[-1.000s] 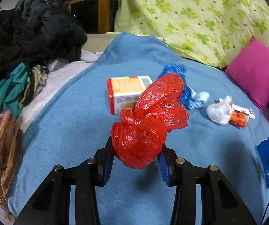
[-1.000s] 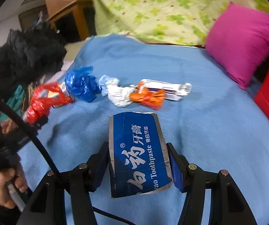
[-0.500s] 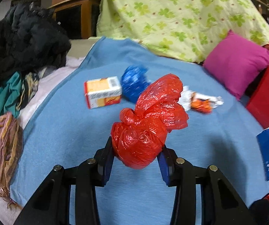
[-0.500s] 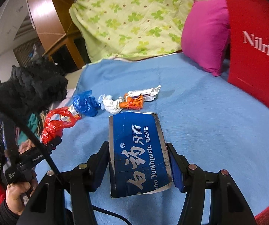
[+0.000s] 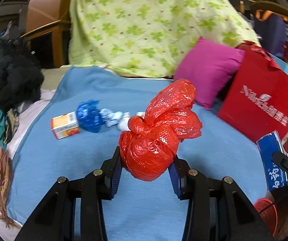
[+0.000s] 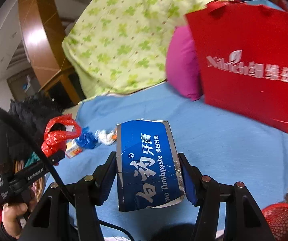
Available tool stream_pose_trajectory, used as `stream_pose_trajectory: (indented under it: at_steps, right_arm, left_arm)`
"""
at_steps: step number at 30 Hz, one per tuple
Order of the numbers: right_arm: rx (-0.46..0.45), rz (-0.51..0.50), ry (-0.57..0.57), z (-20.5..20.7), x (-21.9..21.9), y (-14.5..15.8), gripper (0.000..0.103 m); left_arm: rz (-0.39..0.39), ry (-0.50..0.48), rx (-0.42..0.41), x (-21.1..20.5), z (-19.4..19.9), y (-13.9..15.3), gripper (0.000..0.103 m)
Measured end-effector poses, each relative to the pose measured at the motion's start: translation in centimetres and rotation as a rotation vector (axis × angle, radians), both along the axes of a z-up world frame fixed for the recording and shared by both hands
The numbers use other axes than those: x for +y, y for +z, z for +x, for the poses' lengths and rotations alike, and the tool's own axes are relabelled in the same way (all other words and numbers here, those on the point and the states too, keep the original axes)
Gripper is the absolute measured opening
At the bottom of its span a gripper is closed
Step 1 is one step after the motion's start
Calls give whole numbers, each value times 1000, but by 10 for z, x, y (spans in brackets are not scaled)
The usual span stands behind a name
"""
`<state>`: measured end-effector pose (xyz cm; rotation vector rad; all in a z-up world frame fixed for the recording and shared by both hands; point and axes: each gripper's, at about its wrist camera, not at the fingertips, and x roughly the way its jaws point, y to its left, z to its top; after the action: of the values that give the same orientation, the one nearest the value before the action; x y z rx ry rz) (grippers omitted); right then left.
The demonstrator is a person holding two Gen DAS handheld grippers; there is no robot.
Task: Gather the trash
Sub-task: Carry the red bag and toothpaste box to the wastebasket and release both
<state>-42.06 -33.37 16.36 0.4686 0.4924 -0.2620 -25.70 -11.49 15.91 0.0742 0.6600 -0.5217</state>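
Note:
My left gripper (image 5: 146, 165) is shut on a knotted red plastic bag (image 5: 154, 136), held above the blue blanket (image 5: 63, 160). My right gripper (image 6: 149, 172) is shut on a flattened blue toothpaste box (image 6: 148, 164), also held above the blanket. The toothpaste box shows at the right edge of the left wrist view (image 5: 271, 158), and the red bag at the left of the right wrist view (image 6: 58, 134). On the blanket lie an orange-and-white carton (image 5: 64, 125), a crumpled blue bag (image 5: 89, 116) and white wrappers (image 5: 113, 117).
A red paper shopping bag (image 5: 262, 102) stands at the right beside a magenta pillow (image 5: 208, 70). A green clover quilt (image 5: 144, 30) is piled behind. Dark clothes (image 5: 7, 76) lie at the left. A red mesh basket (image 6: 280, 219) sits low at the right.
Both grippers have pulled back and turned right with their loads. The loose trash now looks farther and more to the left; the red shopping bag and the mesh basket have come into view.

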Motion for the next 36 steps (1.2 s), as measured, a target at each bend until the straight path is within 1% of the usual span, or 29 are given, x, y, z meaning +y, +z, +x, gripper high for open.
stream_pose_trajectory:
  at_steps: [5,11,17,21,24,30,36]
  right_arm:
    - [-33,13,-86,-44,-19,5,62]
    - [-60,23,-204,-105,-43,7,62]
    - [-34,9,-329,-170,-62,0,62]
    - [8,24,-413,-215,-76,-18,62]
    - [36,48,-459,-238,-84,-31,62]
    - [99,78,-513,-267,-94,-62,62]
    - [152,132,-536,-278,-99,-95,62]
  left_arm:
    - [-7,-95,-22,-31,-33,12,44]
    - [-4,-199,-33,-65,-68,19,44]
    - [8,-310,-30,-98,-105,17,44]
    - [22,-387,-24,-121,-131,12,44]
    - [34,-436,-21,-136,-148,8,44]
    - [53,-527,-8,-163,-182,3,44]
    - [78,-589,1,-181,-205,-4,44]
